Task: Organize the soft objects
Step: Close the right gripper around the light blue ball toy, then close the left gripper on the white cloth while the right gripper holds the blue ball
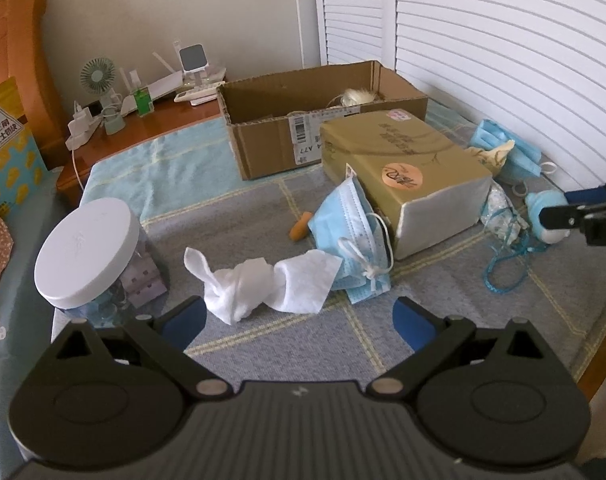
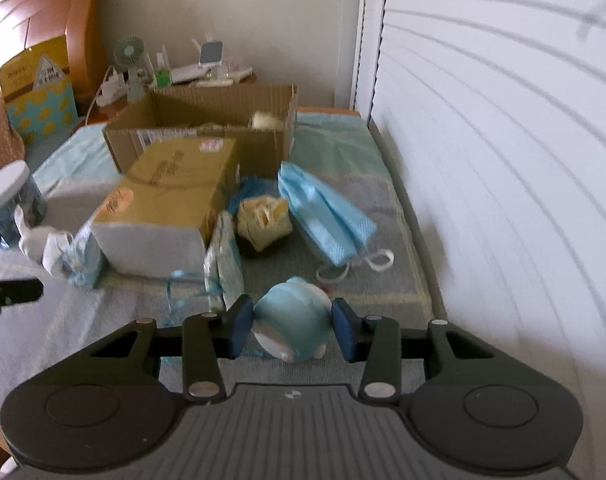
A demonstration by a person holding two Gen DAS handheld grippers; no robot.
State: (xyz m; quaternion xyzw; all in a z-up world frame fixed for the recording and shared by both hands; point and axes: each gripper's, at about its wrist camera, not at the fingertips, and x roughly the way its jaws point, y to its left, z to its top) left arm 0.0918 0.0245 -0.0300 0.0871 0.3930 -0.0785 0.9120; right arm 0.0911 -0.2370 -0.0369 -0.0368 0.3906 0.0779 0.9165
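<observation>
My right gripper (image 2: pixel 291 330) is shut on a small blue and white plush toy (image 2: pixel 291 322), just above the blanket; it shows in the left wrist view too (image 1: pixel 547 212). My left gripper (image 1: pixel 299 322) is open and empty, just short of a twisted white cloth (image 1: pixel 263 284). A blue face mask (image 1: pixel 351 232) leans on a gold box (image 1: pixel 407 164). More blue masks (image 2: pixel 327 216) and a yellow cloth lump (image 2: pixel 265 218) lie right of that box. An open cardboard box (image 1: pixel 315 120) stands behind, with a pale fluffy thing (image 1: pixel 357 97) inside.
A clear jar with a white lid (image 1: pixel 89 248) stands at the left. A small orange piece (image 1: pixel 299 228) and a blue string (image 1: pixel 503 268) lie on the blanket. White louvered doors (image 2: pixel 503 160) line the right. A wooden nightstand (image 1: pixel 143 124) holds a fan and gadgets.
</observation>
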